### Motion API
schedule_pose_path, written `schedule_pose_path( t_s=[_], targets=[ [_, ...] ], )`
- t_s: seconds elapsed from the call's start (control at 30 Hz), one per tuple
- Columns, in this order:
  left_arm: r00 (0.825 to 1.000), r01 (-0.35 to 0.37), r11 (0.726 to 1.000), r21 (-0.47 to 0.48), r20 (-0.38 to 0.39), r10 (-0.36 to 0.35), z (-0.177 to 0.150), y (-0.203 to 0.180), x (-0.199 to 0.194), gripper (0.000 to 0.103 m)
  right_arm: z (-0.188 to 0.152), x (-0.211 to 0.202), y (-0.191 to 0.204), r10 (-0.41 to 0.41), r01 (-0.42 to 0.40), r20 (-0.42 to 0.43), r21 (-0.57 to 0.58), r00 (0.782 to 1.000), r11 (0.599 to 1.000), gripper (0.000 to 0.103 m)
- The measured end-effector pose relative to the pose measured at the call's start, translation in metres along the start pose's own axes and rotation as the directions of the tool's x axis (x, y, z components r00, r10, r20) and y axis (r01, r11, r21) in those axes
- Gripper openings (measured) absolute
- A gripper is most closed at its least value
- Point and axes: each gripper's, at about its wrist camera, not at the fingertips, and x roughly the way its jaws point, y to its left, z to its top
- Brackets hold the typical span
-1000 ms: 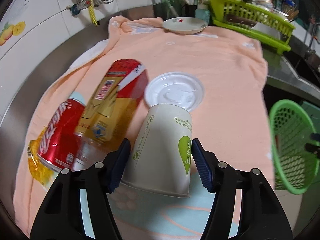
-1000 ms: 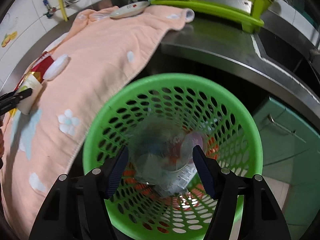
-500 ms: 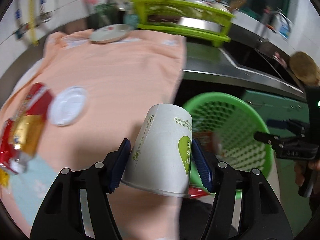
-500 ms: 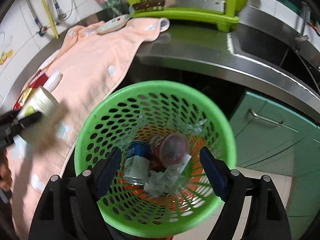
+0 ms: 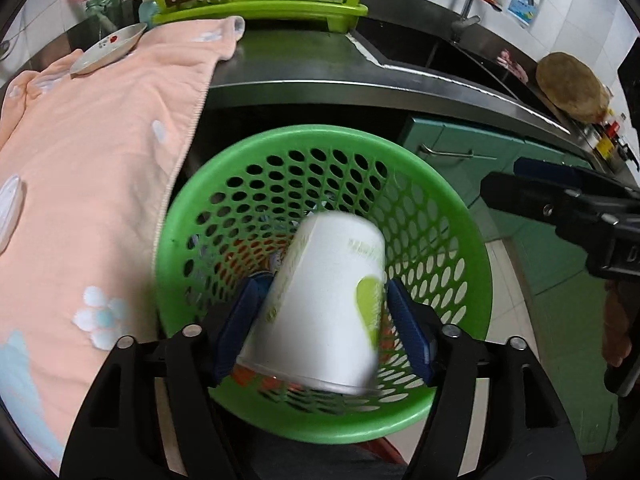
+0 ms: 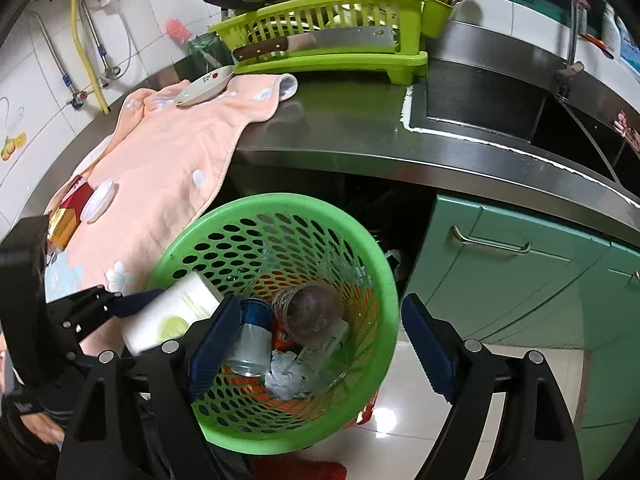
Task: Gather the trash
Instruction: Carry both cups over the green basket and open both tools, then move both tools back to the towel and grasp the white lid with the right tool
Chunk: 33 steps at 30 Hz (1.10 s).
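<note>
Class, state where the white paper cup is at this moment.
The paper cup sits between the pads of the left tongs, over the near left rim of the green basket, which stands on the floor below the counter's edge.

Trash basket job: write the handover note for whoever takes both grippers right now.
Left gripper: over the green basket, the paper cup between its jaws, which have just been opening; the cup looks blurred, seemingly coming loose.
Right gripper: open, nothing between its jaws, which have just been opening, above the basket.
Done: a can, a clear cup and crumpled paper lie in the basket.
Left: let the paper cup fall in, then fetch the red and gold packet and the white lid from the towel.
</note>
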Motion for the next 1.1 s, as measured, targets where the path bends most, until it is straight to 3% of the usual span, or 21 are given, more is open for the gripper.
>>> schedule_pose_path(
  t_s=[0.1,0.3,0.53,0.83,0.9,1.1],
  targets=[
    [1.000,0.007,1.000,0.002,-0.008,-0.007,0.000,-0.003,0.004,0.076,0.000,0.000,-0.003,0.005,-0.005,0.000,0.008,1.000,1.000,0.080],
    [1.000,-0.012,1.000,0.003,0.008,0.012,-0.003,0.001,-0.006,0.077,0.002,-0.001,0.003,0.013,-0.013,0.004,-0.005,1.000,1.000,0.080],
    [0.997,-0.056,0.997,-0.044,0.046,0.058,-0.010,0.037,-0.036,0.077,0.013,0.003,0.030,0.037,-0.037,-0.001,-0.052,0.999,0.998,0.080],
    [0.983,-0.141,0.983,-0.115,0.099,0.152,-0.026,0.093,-0.083,0.077,0.031,0.017,0.094,0.095,-0.096,-0.016,-0.157,0.995,0.983,0.080],
    [0.978,-0.162,0.976,-0.145,0.106,0.178,-0.031,0.110,-0.095,0.077,0.034,0.020,0.108,0.109,-0.111,-0.022,-0.179,0.994,0.978,0.084],
    [0.959,-0.227,0.946,-0.231,0.115,0.258,-0.047,0.160,-0.127,0.077,0.042,0.038,0.162,0.156,-0.163,-0.048,-0.263,0.987,0.951,0.084]
  ],
)
